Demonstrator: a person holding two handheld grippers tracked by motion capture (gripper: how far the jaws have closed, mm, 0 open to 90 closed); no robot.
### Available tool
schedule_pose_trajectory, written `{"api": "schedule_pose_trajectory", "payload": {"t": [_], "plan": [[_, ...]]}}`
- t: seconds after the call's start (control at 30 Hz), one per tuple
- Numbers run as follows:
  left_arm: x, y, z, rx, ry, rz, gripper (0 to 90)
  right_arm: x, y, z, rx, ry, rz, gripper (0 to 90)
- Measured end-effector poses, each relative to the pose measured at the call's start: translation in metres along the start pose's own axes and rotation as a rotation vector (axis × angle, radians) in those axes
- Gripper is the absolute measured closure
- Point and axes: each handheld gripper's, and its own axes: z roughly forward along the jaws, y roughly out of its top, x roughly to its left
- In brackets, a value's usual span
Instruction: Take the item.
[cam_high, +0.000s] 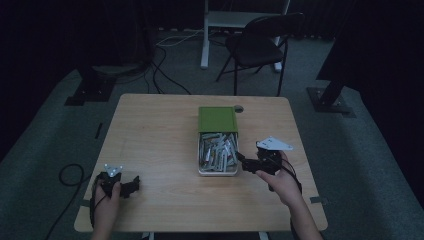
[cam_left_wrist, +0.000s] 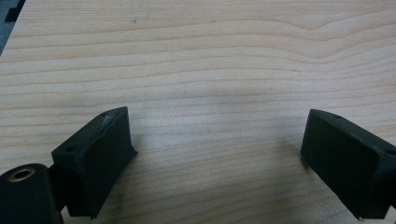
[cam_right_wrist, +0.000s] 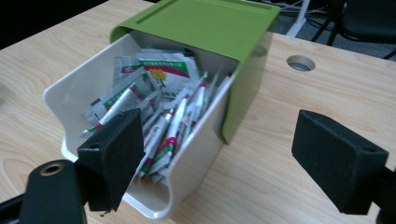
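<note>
A green box (cam_high: 217, 119) lies mid-table with its white drawer (cam_high: 218, 173) pulled out toward me. The drawer is crammed with several green, red and white sachets (cam_high: 217, 152). My right gripper (cam_high: 245, 163) hovers open at the drawer's front right corner, its jaws pointing at it. In the right gripper view the gripper (cam_right_wrist: 219, 140) has its left jaw in front of the drawer (cam_right_wrist: 70, 98) and sachets (cam_right_wrist: 163, 70), its right jaw over bare wood, and the green box (cam_right_wrist: 205, 23) behind. My left gripper (cam_high: 133, 184) rests open at the front left, its jaws (cam_left_wrist: 215, 158) wide over bare tabletop.
A round cable hole (cam_high: 239, 108) sits in the wooden table (cam_high: 160, 140) beside the box's far right corner. Beyond the table stand a black folding chair (cam_high: 260, 45), a white desk leg (cam_high: 205, 40), floor cables (cam_high: 165, 65) and black stand bases (cam_high: 330, 97).
</note>
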Motion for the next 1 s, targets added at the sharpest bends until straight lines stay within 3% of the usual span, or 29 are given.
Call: {"api": "schedule_pose_trajectory", "payload": {"t": [0.77,1.0], "plan": [[0.0,0.0,0.0,-0.001,0.0,-0.001,9.5,0.043,0.009,0.023,0.0,0.098,-0.036,20.3],[0.0,0.0,0.0,0.0,0.0,0.0,9.5,0.053,0.005,0.032,0.027,0.114,-0.041,31.4]]}}
